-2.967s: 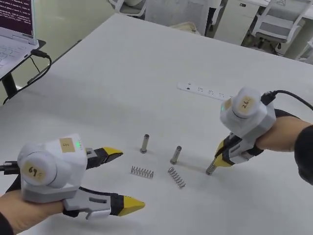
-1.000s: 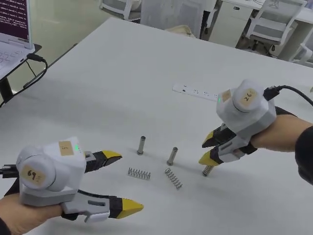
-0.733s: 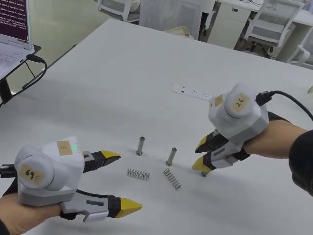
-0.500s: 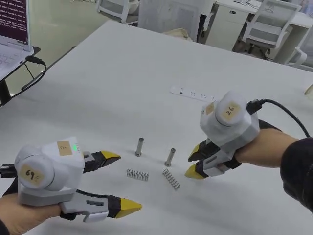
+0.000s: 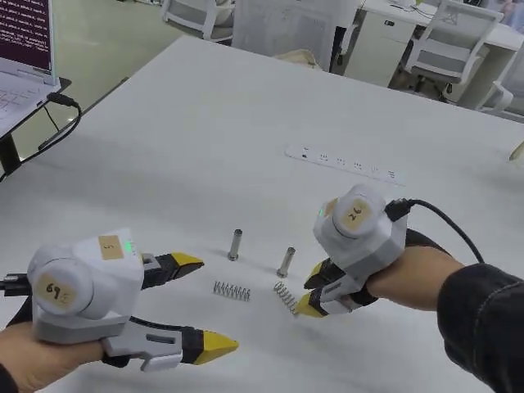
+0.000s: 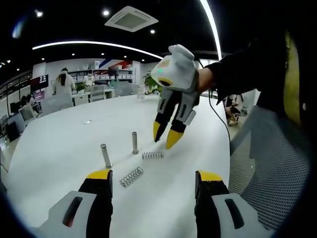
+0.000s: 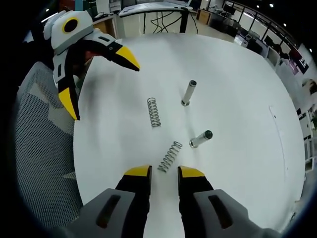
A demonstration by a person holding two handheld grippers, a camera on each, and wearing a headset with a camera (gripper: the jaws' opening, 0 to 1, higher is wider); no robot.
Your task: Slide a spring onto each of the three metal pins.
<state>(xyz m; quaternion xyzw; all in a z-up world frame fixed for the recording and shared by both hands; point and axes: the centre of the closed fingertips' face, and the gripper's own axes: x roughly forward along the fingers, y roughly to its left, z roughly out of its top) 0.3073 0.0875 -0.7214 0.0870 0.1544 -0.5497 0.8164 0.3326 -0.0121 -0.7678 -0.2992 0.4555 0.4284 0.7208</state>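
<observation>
A first pin [image 5: 235,244] and a second pin [image 5: 286,261] stand upright and bare on the bench [image 5: 205,147]. A far spring [image 5: 232,290] and a near spring [image 5: 285,296] lie loose beside them, so at least these two are unfinished. The right gripper [image 7: 164,171] holds narrowly parted, empty fingers around the near spring's end, while the left gripper [image 5: 206,303] hovers spread wide, holding nothing.

Right claw [image 5: 309,289], jaws parted, beside a spring [image 5: 286,297].

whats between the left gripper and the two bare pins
A loose spring lies flat between the left gripper and the pins, clearest in the left gripper view.
</observation>
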